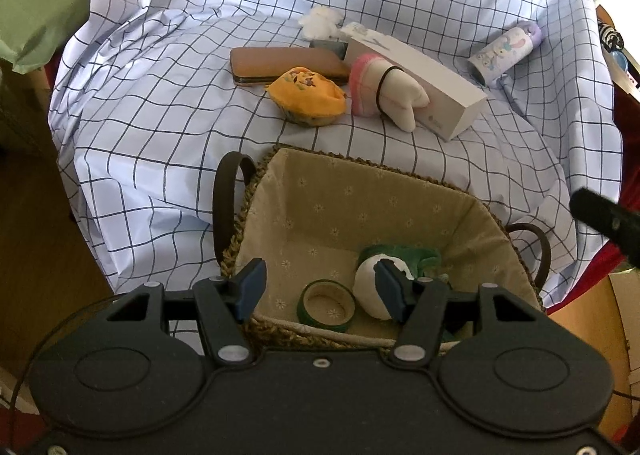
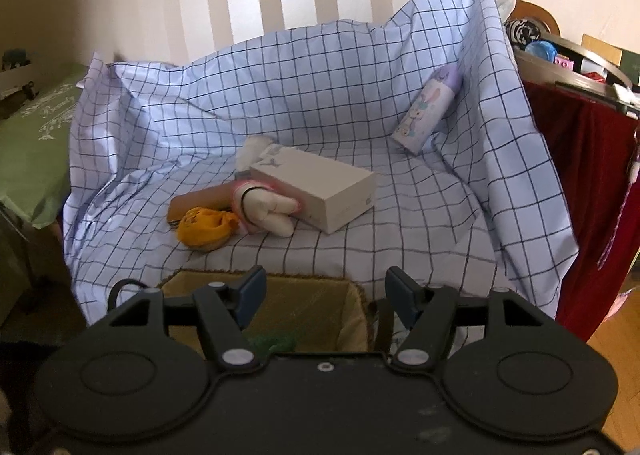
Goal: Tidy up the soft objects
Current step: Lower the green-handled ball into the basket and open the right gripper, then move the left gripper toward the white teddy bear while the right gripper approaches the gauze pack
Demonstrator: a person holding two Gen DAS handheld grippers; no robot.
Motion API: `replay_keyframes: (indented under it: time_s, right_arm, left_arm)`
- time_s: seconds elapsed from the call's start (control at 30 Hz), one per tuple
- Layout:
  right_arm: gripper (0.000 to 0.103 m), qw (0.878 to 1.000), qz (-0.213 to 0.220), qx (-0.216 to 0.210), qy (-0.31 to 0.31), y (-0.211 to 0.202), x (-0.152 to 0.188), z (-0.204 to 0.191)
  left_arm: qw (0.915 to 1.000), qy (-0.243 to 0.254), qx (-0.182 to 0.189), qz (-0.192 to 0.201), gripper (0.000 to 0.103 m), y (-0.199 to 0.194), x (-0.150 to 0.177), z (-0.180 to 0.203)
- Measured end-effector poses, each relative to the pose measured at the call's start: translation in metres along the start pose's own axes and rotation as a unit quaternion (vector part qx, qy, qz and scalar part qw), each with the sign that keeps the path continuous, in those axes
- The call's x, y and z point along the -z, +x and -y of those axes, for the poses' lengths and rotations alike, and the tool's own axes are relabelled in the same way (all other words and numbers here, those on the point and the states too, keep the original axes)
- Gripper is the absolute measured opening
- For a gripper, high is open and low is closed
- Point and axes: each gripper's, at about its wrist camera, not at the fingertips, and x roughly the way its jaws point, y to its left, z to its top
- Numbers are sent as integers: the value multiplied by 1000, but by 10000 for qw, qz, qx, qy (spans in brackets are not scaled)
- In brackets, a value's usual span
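We hold the left claw (image 1: 320, 287) open and empty over the basket (image 1: 256, 191), where a green-and-white plush (image 1: 370, 291) already lies, and the right claw (image 2: 322, 295) open and empty, since the yellow pouch (image 1: 307, 97) and tooth plush (image 1: 390, 95) wait beyond the basket.

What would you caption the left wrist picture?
Open left gripper above a lined basket holding a plush and tape roll.
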Motion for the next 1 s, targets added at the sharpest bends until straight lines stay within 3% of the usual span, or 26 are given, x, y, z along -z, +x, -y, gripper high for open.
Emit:
replay_keyframes:
  time_s: [0.33, 0.6, 0.7, 0.87, 1.0]
  right_arm:
    - [69, 9962, 413, 642, -411, 37, -24, 9]
    - [69, 9907, 140, 1068, -828, 97, -34, 21]
    - [69, 9908, -41, 1061, -843, 118, -31, 25]
    - [69, 9971, -227, 635, -366, 138, -31, 36]
    - [69, 9965, -219, 758, -279, 146, -35, 38]
  left_arm:
    - [9999, -43, 151, 48, 57, 2, 0, -4]
    - [9998, -33, 187, 90, 57, 1, 1, -4]
    - [9998, 19, 185, 105, 57, 1, 2, -4]
    - [9998, 130, 141, 89, 57, 1, 2, -3]
    - [9996, 265, 48, 84, 57, 2, 2, 0]
